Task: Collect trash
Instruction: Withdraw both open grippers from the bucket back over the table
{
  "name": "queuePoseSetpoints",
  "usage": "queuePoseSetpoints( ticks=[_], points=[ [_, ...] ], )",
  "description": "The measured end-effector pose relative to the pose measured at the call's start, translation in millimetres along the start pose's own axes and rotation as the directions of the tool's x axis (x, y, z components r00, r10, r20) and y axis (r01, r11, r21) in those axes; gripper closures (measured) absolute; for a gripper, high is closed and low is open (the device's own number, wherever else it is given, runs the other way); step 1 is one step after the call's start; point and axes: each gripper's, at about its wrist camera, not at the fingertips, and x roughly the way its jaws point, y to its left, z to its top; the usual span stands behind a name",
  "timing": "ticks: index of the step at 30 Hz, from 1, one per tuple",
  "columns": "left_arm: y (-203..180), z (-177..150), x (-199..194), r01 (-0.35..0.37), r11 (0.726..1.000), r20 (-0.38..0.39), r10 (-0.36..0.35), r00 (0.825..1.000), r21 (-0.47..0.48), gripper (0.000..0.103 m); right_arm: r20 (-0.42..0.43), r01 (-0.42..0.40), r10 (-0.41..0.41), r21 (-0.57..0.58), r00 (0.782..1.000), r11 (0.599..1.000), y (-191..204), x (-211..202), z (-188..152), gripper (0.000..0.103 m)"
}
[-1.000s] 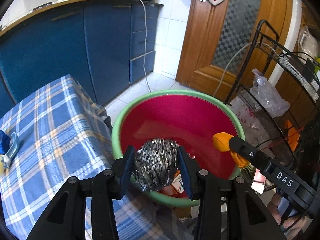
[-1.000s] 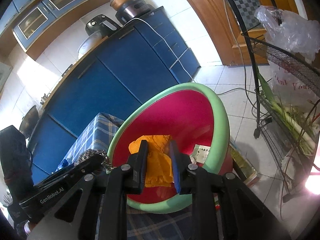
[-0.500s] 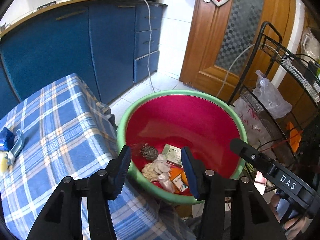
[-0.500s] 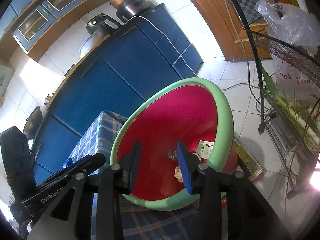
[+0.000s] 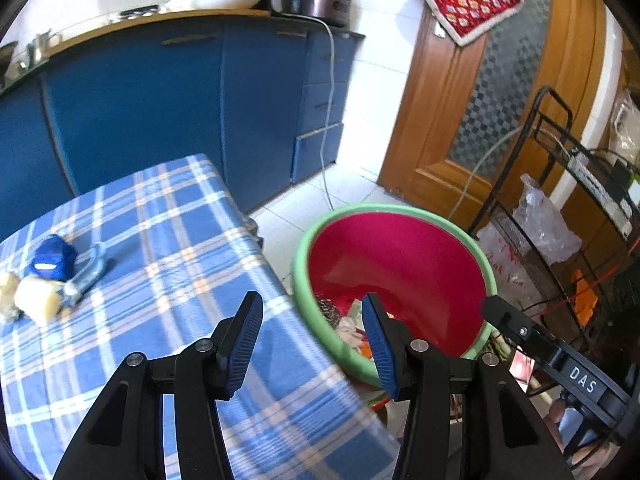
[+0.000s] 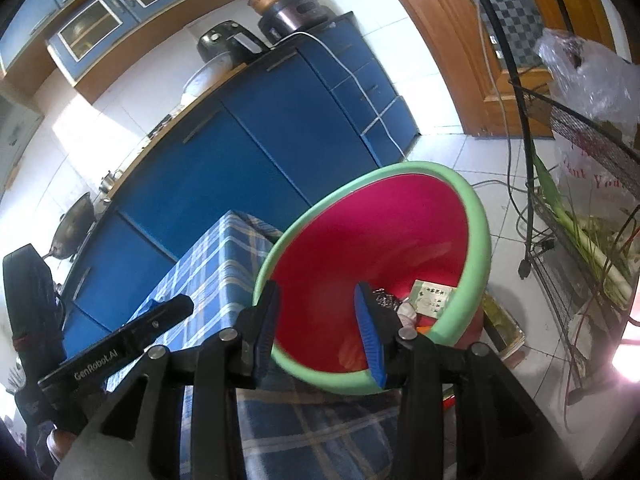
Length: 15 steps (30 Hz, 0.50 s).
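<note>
**Hovering with both claws spread beside the trash basin**

Hanging over the edge of the blue plaid tablecloth (image 5: 168,248), the left gripper (image 5: 312,340) has its blue pads wide apart with nothing between them. Its right finger overlaps the near rim of the red basin (image 5: 400,264), which has a green lip and sits just beside the table's corner, lower than the tabletop. Inside the basin, at the bottom near the table side, lies the collected trash: a steel wool scrubber (image 5: 329,309), a small printed paper packet (image 6: 434,294) and some pale and orange scraps, partly hidden behind the fingers.

The right gripper (image 6: 318,330) is also spread wide and empty, held above the basin's near rim, with the left tool's black body reaching in from the lower left of its view.

Farther back on the tablecloth, well apart from both grippers, a blue crumpled wrapper (image 5: 52,258) rests touching a light-blue clip-like piece (image 5: 90,270), and a yellowish sponge lump (image 5: 36,298) lies just beside them.

Blue kitchen cabinets (image 5: 160,100) stand behind the table, and a black wire rack (image 5: 568,184) stands to the basin's right.
</note>
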Motion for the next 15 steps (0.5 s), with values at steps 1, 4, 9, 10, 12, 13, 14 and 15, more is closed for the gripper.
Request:
queuePoseSetpoints(
  ticks=[1, 4, 9, 10, 12, 13, 14, 15],
  points=[
    [4, 0, -5, -0.007, 1.000, 0.009, 0.007, 1.000, -0.006, 0.050, 0.000, -0.001, 0.001, -0.007, 1.000, 1.000, 3, -1, -1, 0.061],
    [19, -1, -15, -0.023, 0.999, 0.026, 0.024, 0.999, -0.025, 0.050, -0.006, -0.006, 0.006, -0.029, 1.000, 1.000, 14, -2, -3, 0.060],
    [48, -2, -27, -0.069, 0.996, 0.046, 0.072, 0.996, -0.058, 0.050, -0.012, -0.012, 0.011, -0.054, 1.000, 0.998, 32, -2, -7, 0.055],
    [56, -3, -30, -0.083, 0.994, 0.049, 0.086, 0.995, -0.066, 0.050, -0.014, -0.012, 0.011, -0.059, 1.000, 0.998, 35, -2, -7, 0.054],
    [70, -3, -34, -0.109, 0.991, 0.055, 0.114, 0.992, -0.082, 0.050, -0.020, -0.013, 0.011, -0.070, 1.000, 0.997, 41, -1, -8, 0.053],
    [77, -4, -37, -0.120, 0.989, 0.058, 0.125, 0.990, -0.090, 0.050, -0.025, -0.012, 0.010, -0.075, 1.000, 0.997, 45, 0, -9, 0.053],
    [86, -4, -39, -0.133, 0.986, 0.061, 0.140, 0.988, -0.102, 0.050, -0.029, -0.010, 0.008, -0.078, 1.000, 0.997, 48, 2, -9, 0.052],
    [93, -5, -42, -0.142, 0.984, 0.064, 0.150, 0.987, -0.111, 0.050, -0.032, -0.010, 0.007, -0.080, 0.999, 0.997, 50, 3, -9, 0.052]
  ],
)
